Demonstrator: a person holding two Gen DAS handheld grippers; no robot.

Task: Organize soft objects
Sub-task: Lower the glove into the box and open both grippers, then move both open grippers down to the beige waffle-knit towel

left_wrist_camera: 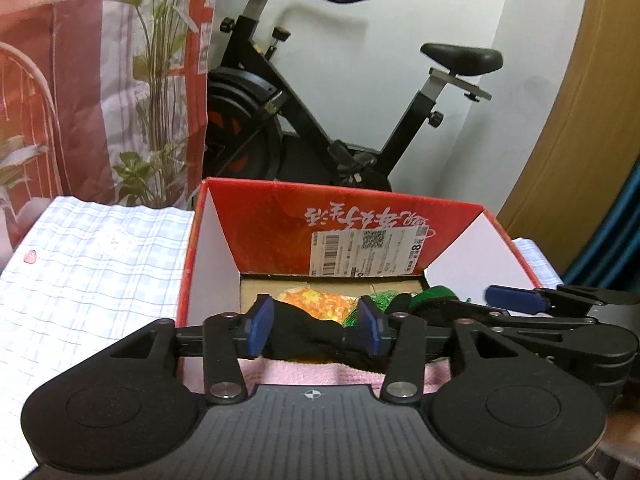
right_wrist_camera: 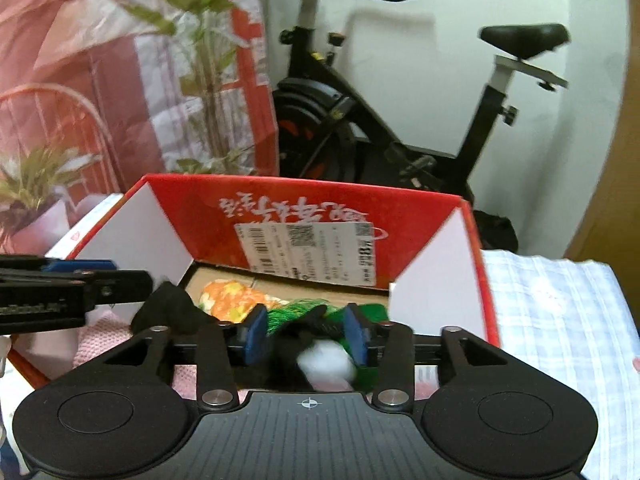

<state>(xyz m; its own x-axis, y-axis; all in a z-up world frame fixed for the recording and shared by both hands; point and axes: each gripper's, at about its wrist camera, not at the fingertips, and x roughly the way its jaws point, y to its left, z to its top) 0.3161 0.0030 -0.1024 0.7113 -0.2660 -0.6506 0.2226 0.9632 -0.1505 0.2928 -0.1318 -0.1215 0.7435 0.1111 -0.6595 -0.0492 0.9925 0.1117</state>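
Note:
A red cardboard box (left_wrist_camera: 280,208) stands open on the checked cloth, and both grippers hang over its near side. Inside lie an orange-yellow cloth (left_wrist_camera: 320,302), green mesh (left_wrist_camera: 384,300) and a pink towel (left_wrist_camera: 304,376). My left gripper (left_wrist_camera: 315,328) is open, and a black cloth (left_wrist_camera: 308,330) sags between its blue pads onto the towel. My right gripper (right_wrist_camera: 306,336) is open too. A black piece with a blurred white ball (right_wrist_camera: 326,360) sits between its fingers, over the green mesh (right_wrist_camera: 296,312). The other end of the black cloth (right_wrist_camera: 172,312) lies to the left.
A checked white tablecloth (left_wrist_camera: 88,280) spreads on both sides of the box (right_wrist_camera: 560,312). Behind the box stand a black exercise bike (left_wrist_camera: 320,120), a green plant (left_wrist_camera: 160,80) and a red-and-white curtain. A wooden panel (left_wrist_camera: 580,140) curves along the right.

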